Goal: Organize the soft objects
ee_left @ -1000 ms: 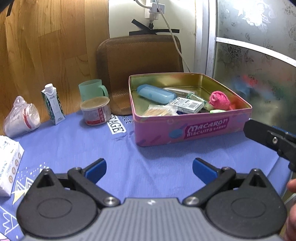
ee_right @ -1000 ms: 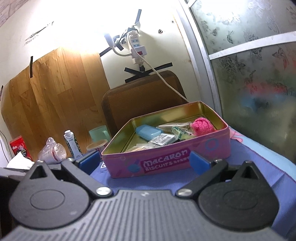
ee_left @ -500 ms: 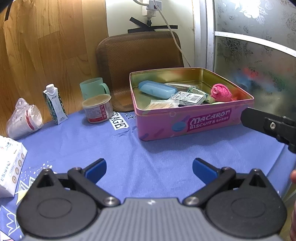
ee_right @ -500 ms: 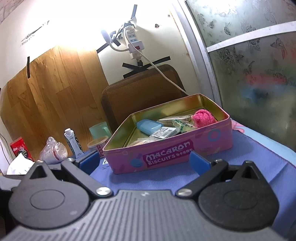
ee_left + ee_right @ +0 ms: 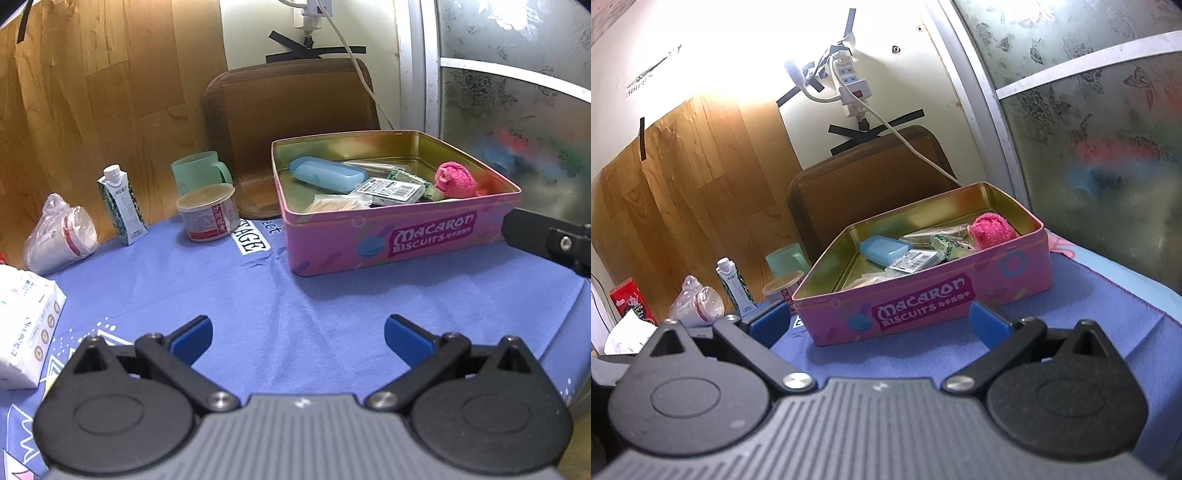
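Observation:
A pink "Macaron Biscuits" tin (image 5: 424,240) (image 5: 923,314) stands open on the blue cloth. Inside lie a rolled pink towel (image 5: 456,181) (image 5: 991,229), a light blue case (image 5: 327,174) (image 5: 884,249), a barcoded packet (image 5: 391,190) (image 5: 916,260) and other wrapped packets. My left gripper (image 5: 298,338) hovers open over bare cloth, well short of the tin, with nothing between its fingers. My right gripper (image 5: 879,325) is open too, just in front of the tin's label side; one black finger of it (image 5: 546,238) shows at the right edge of the left wrist view.
Left of the tin stand a lidded tub (image 5: 207,213), a mint mug (image 5: 201,173), a small carton (image 5: 122,205) and bagged cups (image 5: 61,236). A tissue pack (image 5: 26,325) lies at the left edge. A brown chair back (image 5: 291,110) rises behind; frosted glass (image 5: 517,110) lies right.
Both grippers have drawn back slightly from the tin and tilted, so the tin sits a little lower and farther in view. Both stay open and empty.

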The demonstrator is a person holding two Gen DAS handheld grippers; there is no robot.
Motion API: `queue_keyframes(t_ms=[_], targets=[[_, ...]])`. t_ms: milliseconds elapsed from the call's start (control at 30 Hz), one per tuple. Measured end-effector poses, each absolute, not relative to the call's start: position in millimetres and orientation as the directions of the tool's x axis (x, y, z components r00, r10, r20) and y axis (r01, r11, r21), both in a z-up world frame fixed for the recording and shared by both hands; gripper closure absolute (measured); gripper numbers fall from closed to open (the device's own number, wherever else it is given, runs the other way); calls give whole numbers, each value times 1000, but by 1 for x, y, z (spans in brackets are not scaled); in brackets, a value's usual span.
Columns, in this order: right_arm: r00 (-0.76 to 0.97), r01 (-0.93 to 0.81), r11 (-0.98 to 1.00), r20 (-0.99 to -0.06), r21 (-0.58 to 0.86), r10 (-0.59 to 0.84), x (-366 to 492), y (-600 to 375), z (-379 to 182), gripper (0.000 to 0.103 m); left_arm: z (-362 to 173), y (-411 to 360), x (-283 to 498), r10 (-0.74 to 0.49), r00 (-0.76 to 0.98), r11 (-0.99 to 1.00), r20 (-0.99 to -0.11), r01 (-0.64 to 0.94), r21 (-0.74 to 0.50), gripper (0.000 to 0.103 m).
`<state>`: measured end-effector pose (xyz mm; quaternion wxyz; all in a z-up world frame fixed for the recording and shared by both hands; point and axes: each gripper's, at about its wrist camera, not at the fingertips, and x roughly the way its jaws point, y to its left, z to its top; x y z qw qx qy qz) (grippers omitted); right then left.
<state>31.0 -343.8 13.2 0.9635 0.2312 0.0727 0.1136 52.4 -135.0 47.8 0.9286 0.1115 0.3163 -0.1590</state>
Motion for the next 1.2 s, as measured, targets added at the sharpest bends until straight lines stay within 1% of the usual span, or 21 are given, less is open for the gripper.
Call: queue_keyframes(t_ms=[267,433,533,733,967,1200], targets=[[965,-181,866,-85,467,248,30,-345,13,0,47,-131,56,-178,765,942,-618,314,117,0],[965,-180,864,-88,470,249,30,-345,13,0,48,-128,54,-124,809,951,-574,262,164,0],[965,-179,864,-88,470,248,30,-345,13,0,48,-129,53,-109,817,952,-567,250,178,0],[965,-178,863,-87,472,246,30,-346,12,0,47,-128,54,-90,816,951,-572,241,195,0],[966,-178,861,-82,477,245,30,-346,12,0,47,-128,53,-95,811,949,-578,249,194,0],[966,-176,859,-83,480,245,29,-347,12,0,41,-128,56,-114,773,948,-624,273,164,0]])
